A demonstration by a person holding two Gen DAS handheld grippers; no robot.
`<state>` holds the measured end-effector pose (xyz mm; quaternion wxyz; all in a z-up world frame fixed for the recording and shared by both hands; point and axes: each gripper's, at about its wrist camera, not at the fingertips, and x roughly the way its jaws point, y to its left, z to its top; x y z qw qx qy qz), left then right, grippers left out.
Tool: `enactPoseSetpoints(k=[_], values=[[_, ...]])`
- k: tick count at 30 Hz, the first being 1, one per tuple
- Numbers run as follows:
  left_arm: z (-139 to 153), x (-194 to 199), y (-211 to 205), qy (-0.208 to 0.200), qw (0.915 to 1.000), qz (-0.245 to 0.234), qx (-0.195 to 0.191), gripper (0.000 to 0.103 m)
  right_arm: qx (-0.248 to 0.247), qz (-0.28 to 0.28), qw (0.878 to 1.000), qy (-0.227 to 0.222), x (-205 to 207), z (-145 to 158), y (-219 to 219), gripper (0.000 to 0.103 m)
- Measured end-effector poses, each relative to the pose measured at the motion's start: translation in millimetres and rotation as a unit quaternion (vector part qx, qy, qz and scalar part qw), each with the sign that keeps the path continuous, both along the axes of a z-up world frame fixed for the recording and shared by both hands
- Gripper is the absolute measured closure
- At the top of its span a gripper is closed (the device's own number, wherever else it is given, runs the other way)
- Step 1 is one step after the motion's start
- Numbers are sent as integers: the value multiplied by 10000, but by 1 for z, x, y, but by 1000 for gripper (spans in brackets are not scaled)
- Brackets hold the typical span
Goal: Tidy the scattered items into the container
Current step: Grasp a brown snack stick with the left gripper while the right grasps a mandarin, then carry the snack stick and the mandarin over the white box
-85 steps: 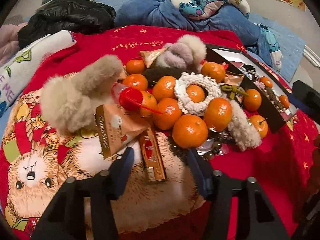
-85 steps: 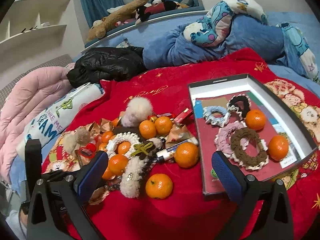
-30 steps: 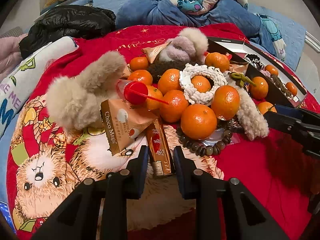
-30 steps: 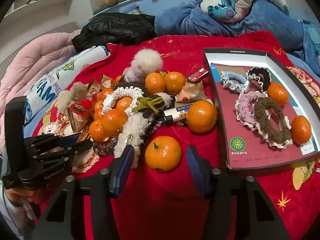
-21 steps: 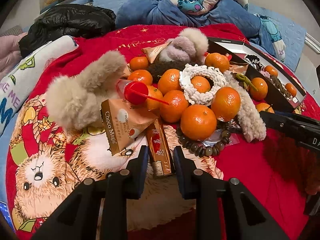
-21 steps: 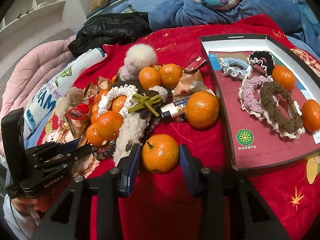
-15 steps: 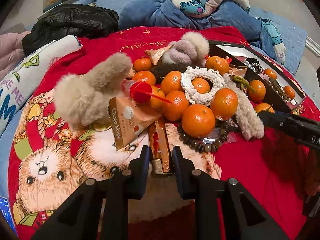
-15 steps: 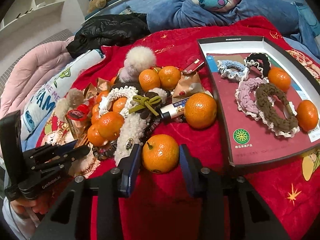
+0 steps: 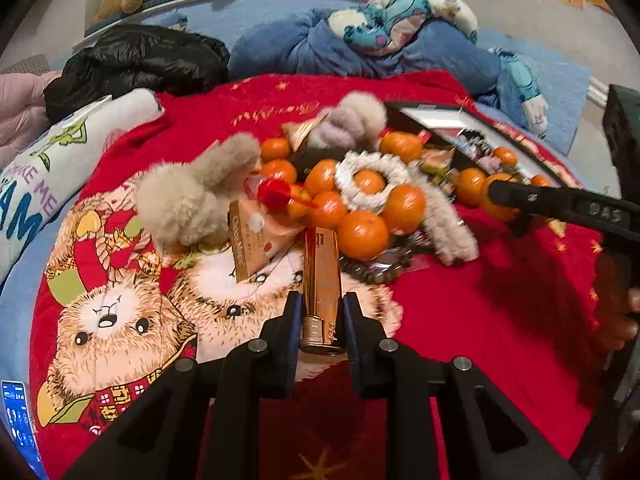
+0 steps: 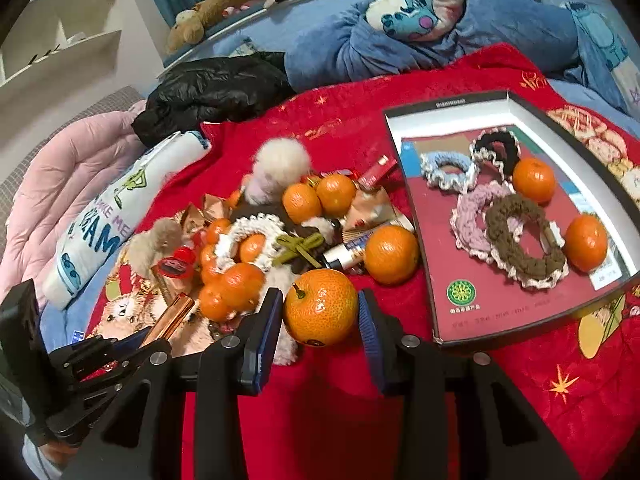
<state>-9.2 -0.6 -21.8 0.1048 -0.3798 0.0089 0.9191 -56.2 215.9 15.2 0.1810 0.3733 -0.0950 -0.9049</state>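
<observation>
My left gripper (image 9: pixel 318 316) is shut on a gold and red snack bar (image 9: pixel 321 280) and holds it above the red blanket. The bar and the left gripper (image 10: pixel 132 340) also show in the right wrist view. My right gripper (image 10: pixel 318 314) is shut on a mandarin (image 10: pixel 320 307), lifted off the blanket. A pile of mandarins (image 9: pixel 362 234), scrunchies (image 9: pixel 370 180), furry scrunchies (image 9: pixel 192 196) and snack packets (image 9: pixel 254 236) lies ahead. The black box (image 10: pixel 436 114) at the right holds several scrunchies (image 10: pixel 516 236) and two mandarins (image 10: pixel 534 180).
A red cartoon blanket (image 9: pixel 120 320) covers the bed. A black jacket (image 10: pixel 212 88), a white pillow (image 10: pixel 108 216) and blue bedding (image 10: pixel 460 28) lie behind the pile. A phone (image 9: pixel 16 416) lies at the lower left. The right gripper's arm (image 9: pixel 560 204) crosses the left wrist view.
Both grippers have risen with their loads: the snack bar has tilted up out of the pile, and the mandarin has lifted off the blanket.
</observation>
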Motion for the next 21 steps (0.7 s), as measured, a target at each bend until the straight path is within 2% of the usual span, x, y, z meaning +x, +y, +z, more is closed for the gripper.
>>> enactPoseSetpoints(k=[5,11,21], values=[[18,7,1,204,9996,-59,208,82,56,10,9998,205,6,10,-1,66],[37,6,16,348,9984,-198,411,82,79,-163,9997,164,4,9,9,66],[60,-1,87,449,9923,-844,790,82,-94,-676,9974,248,7,17,57,66]])
